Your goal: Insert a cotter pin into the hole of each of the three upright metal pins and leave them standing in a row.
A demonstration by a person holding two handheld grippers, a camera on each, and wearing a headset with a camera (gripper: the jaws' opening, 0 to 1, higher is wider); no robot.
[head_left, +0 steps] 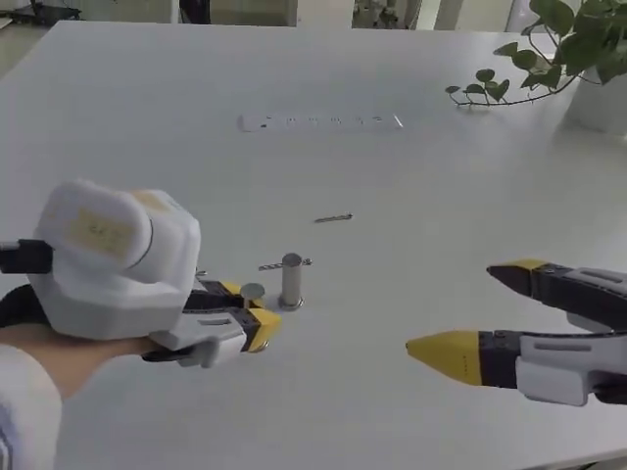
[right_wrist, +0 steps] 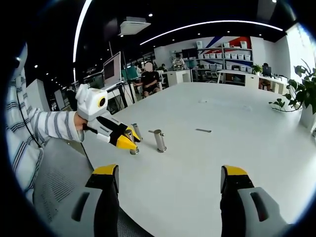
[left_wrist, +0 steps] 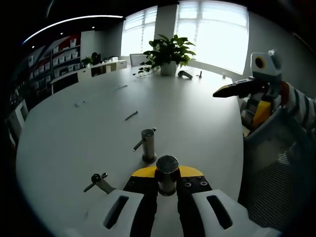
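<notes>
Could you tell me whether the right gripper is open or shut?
Open: the right gripper has jaws wide apart, nothing between them.

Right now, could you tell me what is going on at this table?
A person works with two grippers at a table. The left gripper is shut on one metal pin. Beside it a second metal pin stands with a cotter pin through it. A loose cotter pin lies farther off. The right gripper hovers open, holding nothing.

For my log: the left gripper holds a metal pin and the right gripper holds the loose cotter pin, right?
No: the right gripper is open and empty; the loose cotter pin lies on the table, per the head view. The left gripper does hold a metal pin.
</notes>
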